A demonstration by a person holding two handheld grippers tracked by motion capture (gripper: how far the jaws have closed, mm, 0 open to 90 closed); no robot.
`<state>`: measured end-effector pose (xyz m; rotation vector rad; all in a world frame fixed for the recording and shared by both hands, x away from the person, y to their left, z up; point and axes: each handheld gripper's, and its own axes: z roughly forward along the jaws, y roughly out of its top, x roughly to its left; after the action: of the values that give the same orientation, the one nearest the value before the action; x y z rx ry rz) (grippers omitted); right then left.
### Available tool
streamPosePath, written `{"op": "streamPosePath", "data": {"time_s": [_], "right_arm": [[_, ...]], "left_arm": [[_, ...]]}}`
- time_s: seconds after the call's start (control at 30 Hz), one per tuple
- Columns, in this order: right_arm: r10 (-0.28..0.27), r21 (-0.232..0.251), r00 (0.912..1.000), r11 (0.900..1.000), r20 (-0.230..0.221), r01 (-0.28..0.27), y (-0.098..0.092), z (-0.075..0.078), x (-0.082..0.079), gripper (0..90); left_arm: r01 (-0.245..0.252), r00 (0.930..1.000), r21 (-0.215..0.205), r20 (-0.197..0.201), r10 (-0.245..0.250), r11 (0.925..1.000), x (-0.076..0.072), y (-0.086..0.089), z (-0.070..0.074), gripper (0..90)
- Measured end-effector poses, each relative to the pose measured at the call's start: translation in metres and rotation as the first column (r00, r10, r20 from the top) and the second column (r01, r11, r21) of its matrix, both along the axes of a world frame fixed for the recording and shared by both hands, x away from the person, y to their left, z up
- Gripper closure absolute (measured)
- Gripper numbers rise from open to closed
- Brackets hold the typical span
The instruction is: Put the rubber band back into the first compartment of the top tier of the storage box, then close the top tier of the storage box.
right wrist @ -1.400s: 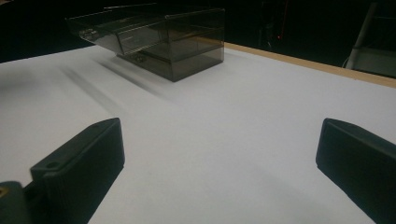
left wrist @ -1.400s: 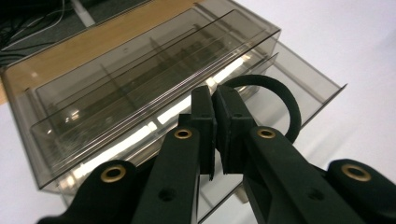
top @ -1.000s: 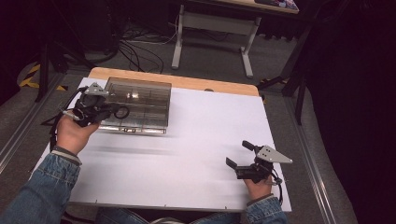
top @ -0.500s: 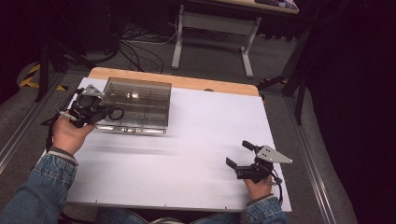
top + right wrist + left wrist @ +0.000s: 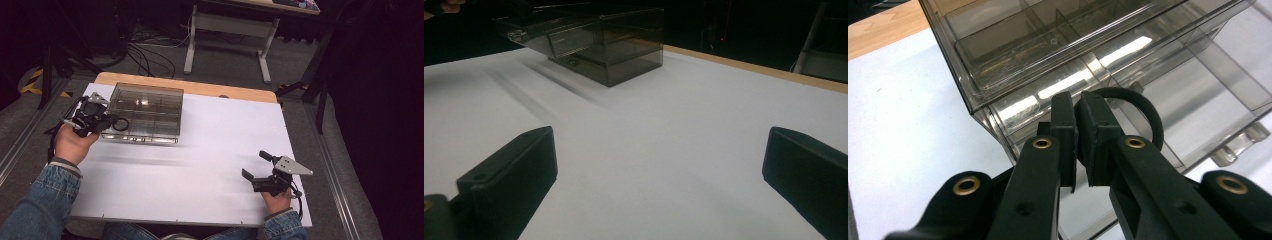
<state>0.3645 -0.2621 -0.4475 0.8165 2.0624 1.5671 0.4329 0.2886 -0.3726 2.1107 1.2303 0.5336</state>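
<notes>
A smoky clear plastic compartment box (image 5: 150, 112) stands at the table's far left. My left gripper (image 5: 107, 122) is at the box's left front corner, shut on a black rubber ring (image 5: 120, 124). In the left gripper view the fingertips (image 5: 1063, 125) pinch the ring (image 5: 1145, 117), which hangs over the box's (image 5: 1198, 85) open compartments. My right gripper (image 5: 254, 164) rests near the table's front right, open with nothing between its jaws. The right gripper view has the gripper (image 5: 661, 150) wide apart over bare white table, with the box (image 5: 604, 45) far off.
The table top is a white sheet (image 5: 210, 150) with a wooden strip (image 5: 225, 92) along its far edge. Beyond it stand a desk frame (image 5: 225, 30) and floor cables (image 5: 145, 55). Dark floor runs down the right side.
</notes>
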Motion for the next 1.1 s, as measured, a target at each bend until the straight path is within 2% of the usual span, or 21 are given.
{"op": "streamPosePath", "data": {"time_s": [0.27, 0.43, 0.7, 0.8, 0.93, 1.1], "right_arm": [[0.001, 0.0, 1.0, 1.0, 0.0, -0.001, 0.0, 0.0, 0.0, 1.7], [0.002, 0.001, 1.0, 1.0, -0.001, -0.002, 0.0, 0.0, 0.0, 1.7], [0.001, 0.001, 1.0, 1.0, -0.003, -0.001, 0.0, 0.0, 0.0, 1.7], [0.001, 0.001, 1.0, 1.0, -0.003, -0.001, 0.0, 0.0, 0.0, 1.7], [0.001, 0.002, 1.0, 1.0, -0.004, -0.001, 0.0, 0.0, 0.0, 1.7], [0.001, 0.001, 1.0, 1.0, -0.002, -0.001, 0.0, 0.0, 0.0, 1.7]], "left_arm": [[-0.005, 0.9999, 0.017, -0.012, 0.005, 0.9998, 0.003, 0.0, -0.003, 81.5], [0.01, 0.9999, 0.0, 0.001, -0.01, 0.9999, 0.001, 0.001, -0.001, 72.2], [0.045, 0.9983, 0.005, 0.037, -0.045, 0.999, -0.006, -0.004, 0.004, 68.5], [0.062, 0.9973, -0.006, 0.039, -0.062, 0.998, -0.012, -0.006, 0.007, 68.3], [0.101, 0.9936, -0.002, 0.05, -0.101, 0.9949, -0.018, -0.009, 0.011, 70.9], [0.155, 0.987, -0.022, 0.045, -0.154, 0.9876, -0.024, -0.012, 0.014, 75.5]]}}
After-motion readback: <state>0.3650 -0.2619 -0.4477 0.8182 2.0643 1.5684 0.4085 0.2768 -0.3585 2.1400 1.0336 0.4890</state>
